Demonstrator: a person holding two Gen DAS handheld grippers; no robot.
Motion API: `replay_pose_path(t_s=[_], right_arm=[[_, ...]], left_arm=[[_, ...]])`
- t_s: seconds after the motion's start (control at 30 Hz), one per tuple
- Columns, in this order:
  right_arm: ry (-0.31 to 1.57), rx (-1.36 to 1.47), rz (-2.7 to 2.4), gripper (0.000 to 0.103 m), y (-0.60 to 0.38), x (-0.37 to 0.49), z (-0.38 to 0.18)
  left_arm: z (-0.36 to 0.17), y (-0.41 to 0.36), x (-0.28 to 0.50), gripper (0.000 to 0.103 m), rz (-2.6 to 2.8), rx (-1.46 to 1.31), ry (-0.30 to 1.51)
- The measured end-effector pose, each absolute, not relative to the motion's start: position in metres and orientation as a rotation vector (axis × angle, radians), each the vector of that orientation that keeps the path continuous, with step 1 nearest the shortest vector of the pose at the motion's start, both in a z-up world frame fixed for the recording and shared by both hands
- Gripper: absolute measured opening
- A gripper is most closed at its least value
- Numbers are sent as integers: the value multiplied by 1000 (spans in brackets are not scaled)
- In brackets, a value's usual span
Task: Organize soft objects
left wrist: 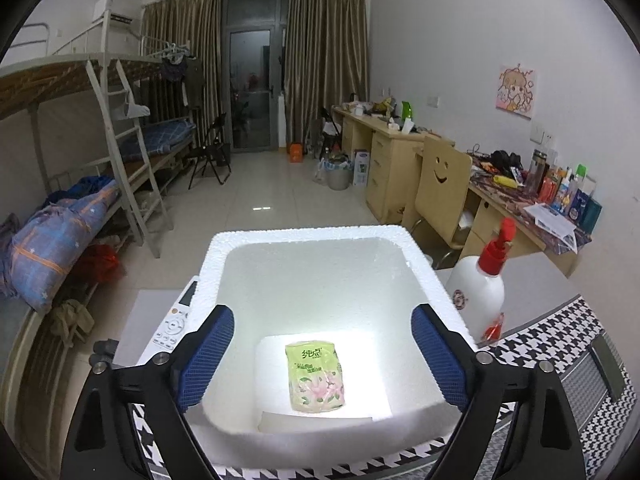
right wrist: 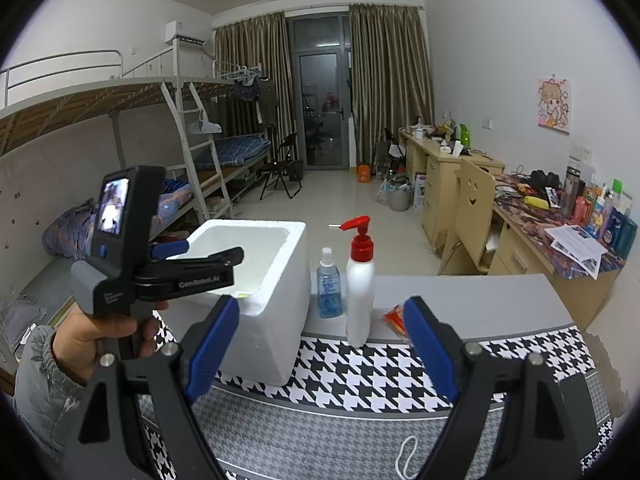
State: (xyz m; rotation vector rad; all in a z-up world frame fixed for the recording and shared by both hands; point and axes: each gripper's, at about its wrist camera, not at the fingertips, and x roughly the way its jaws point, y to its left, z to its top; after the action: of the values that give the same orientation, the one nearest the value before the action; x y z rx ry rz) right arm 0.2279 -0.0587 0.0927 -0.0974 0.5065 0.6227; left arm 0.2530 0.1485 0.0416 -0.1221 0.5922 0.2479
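A white foam box stands on the table; it also shows in the right wrist view. A green tissue pack lies flat on the box floor. My left gripper is open and empty, held above the box opening over the pack; in the right wrist view it reaches over the box rim. My right gripper is open and empty, held above the houndstooth cloth to the right of the box. A red soft packet lies on the grey tabletop just behind the right finger.
A white pump bottle with a red top and a small blue spray bottle stand right of the box. A white remote lies left of the box. Bunk beds stand left, desks right.
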Motion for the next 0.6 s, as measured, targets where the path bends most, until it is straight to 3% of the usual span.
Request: replay_pose_path(t_s=[0.23,0.6], right_arm=[[493,-92,626,87,-63,221,97],[460,-84,634,87,-72,198,104]], left_arm=[[60,131,218,102,243,-96,512],[74,115,173,102,240,-71,449]])
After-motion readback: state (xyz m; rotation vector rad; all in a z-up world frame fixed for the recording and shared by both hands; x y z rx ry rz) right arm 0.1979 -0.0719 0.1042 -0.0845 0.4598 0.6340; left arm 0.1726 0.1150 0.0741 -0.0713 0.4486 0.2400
